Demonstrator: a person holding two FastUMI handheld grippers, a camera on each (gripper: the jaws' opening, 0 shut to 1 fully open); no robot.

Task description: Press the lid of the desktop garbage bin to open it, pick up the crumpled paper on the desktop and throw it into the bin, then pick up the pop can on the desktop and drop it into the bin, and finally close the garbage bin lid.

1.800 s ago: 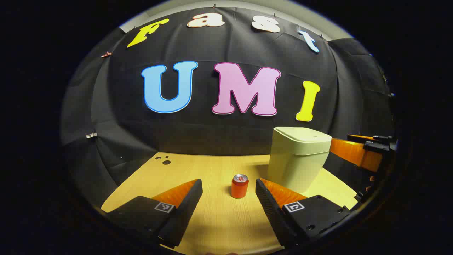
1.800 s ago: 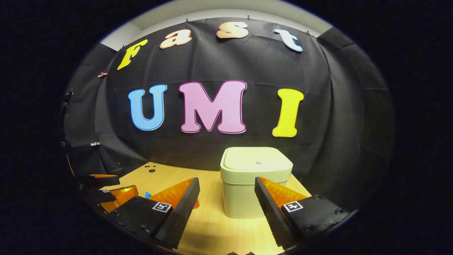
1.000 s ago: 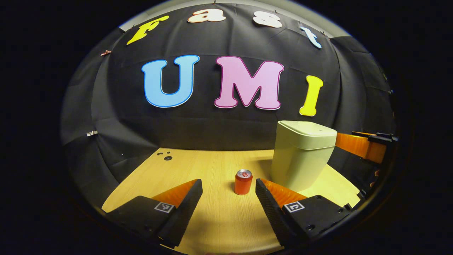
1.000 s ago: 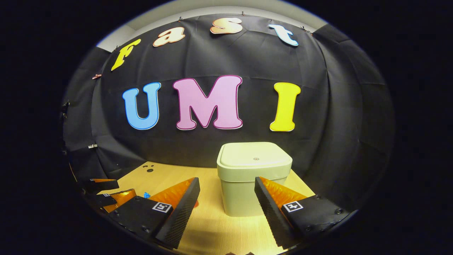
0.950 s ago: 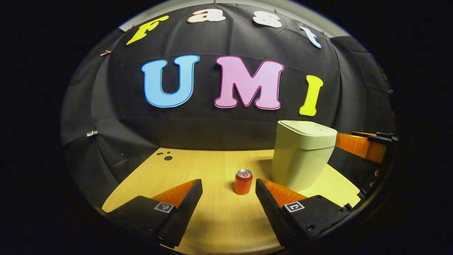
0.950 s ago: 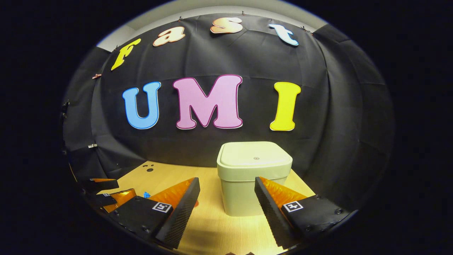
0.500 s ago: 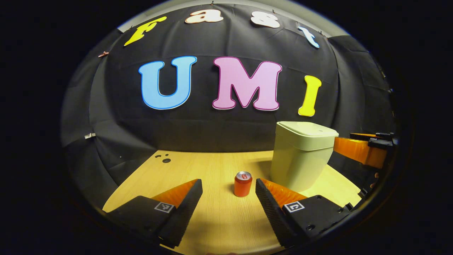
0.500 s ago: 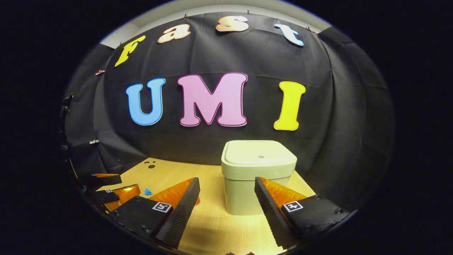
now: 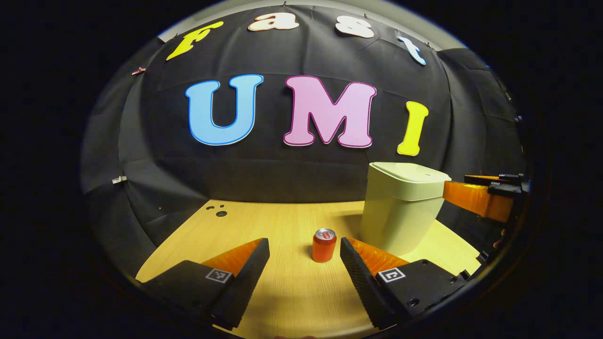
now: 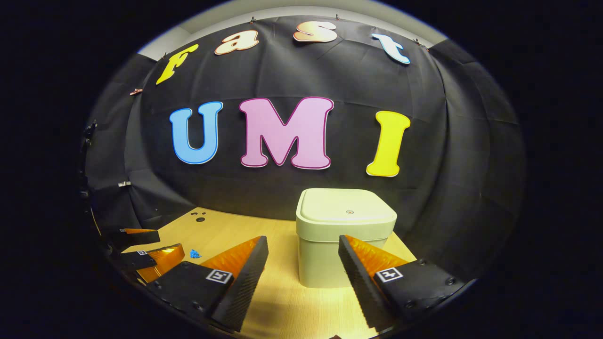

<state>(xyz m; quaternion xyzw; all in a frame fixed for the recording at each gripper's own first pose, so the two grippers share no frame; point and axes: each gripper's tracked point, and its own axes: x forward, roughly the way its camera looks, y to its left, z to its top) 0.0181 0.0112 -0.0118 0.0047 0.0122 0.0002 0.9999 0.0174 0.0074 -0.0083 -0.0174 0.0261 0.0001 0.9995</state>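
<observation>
Progress: nothing appears done yet; the bin [image 10: 346, 235] has its lid [image 10: 347, 207] flat and closed, and the pop can [image 9: 324, 245] stands upright on the desk [image 9: 264, 226].
Left to do: press the lid open, bin the paper, bin the can, close the lid.
Crumpled paper: a small blue scrap [image 10: 194, 254] at 9 o'clock in the right gripper view may be it; too small to tell.
Right gripper [image 10: 302, 275]: fingers spread apart, empty; the bin sits ahead at 12 o'clock, framed between the fingers, not touched.
Left gripper [image 9: 305, 278]: fingers apart, empty; the can is just ahead at 12 o'clock, nearer the right-hand finger, the bin at 2 o'clock.
Next move: likely the right gripper goes to the lid.
</observation>
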